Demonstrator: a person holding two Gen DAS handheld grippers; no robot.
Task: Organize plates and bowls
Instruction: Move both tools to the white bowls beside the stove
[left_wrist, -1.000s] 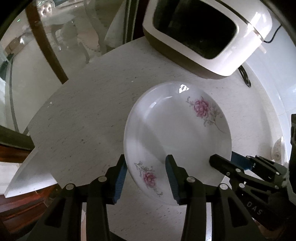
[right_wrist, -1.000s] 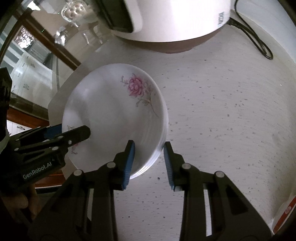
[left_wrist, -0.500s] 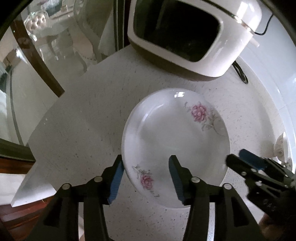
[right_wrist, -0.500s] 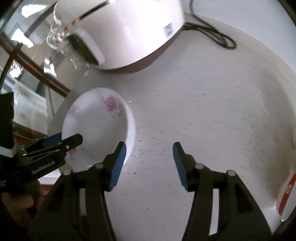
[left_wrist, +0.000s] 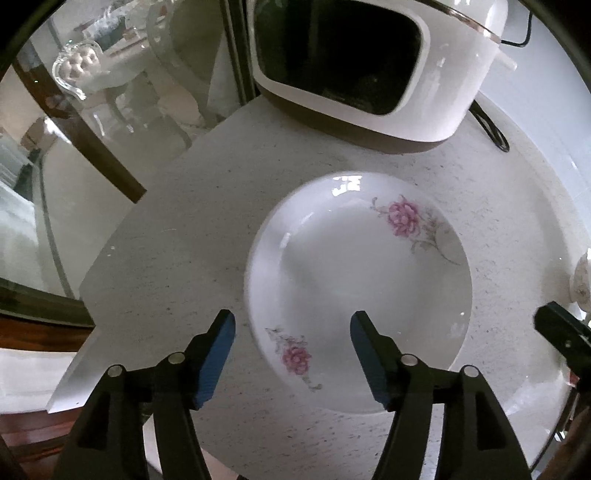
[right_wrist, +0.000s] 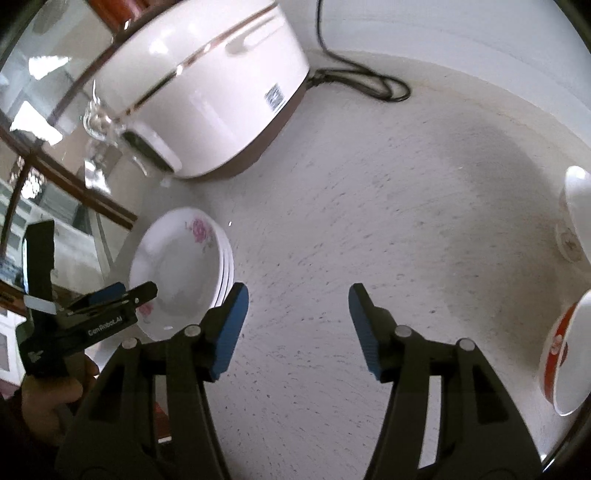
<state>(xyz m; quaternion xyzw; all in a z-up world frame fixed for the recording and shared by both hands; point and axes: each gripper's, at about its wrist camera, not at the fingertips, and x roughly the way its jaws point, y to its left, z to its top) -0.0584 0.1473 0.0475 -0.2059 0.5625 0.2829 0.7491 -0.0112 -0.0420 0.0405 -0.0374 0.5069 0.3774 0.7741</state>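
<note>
Plates: a stack of white ceramic plates with pink flower prints (left_wrist: 358, 291) lies flat on the counter, straight ahead of the left claw and just beyond its tips; seen from the right claw the same stack (right_wrist: 181, 273) sits off to the left, well apart from that claw's tips.
Bowls: a white bowl with a small print (right_wrist: 574, 221) and a white bowl with a red band (right_wrist: 565, 354) stand at the far right of the right claw's view, well clear of it.
Left claw: the black two-finger gripper with blue pads (left_wrist: 291, 354) stands wide, its jaws having just been opening; the near rim of the top plate lies between the pads, but neither pad presses on it.
Right claw: the black gripper with blue pads (right_wrist: 295, 328) stands wide and grips nothing, with only bare counter between its pads.
Hand: a person's hand (right_wrist: 48, 398) grips the left claw's handle at the lower left of the right claw's view.
Surface: a pale speckled stone counter (right_wrist: 369, 229).
Room: a white rice cooker with a brown base (left_wrist: 373, 62) stands beyond the plates, its black cord (right_wrist: 354, 74) trailing along the white wall; glass panels in dark wooden frames (left_wrist: 92, 147) lie past the counter's left edge.
</note>
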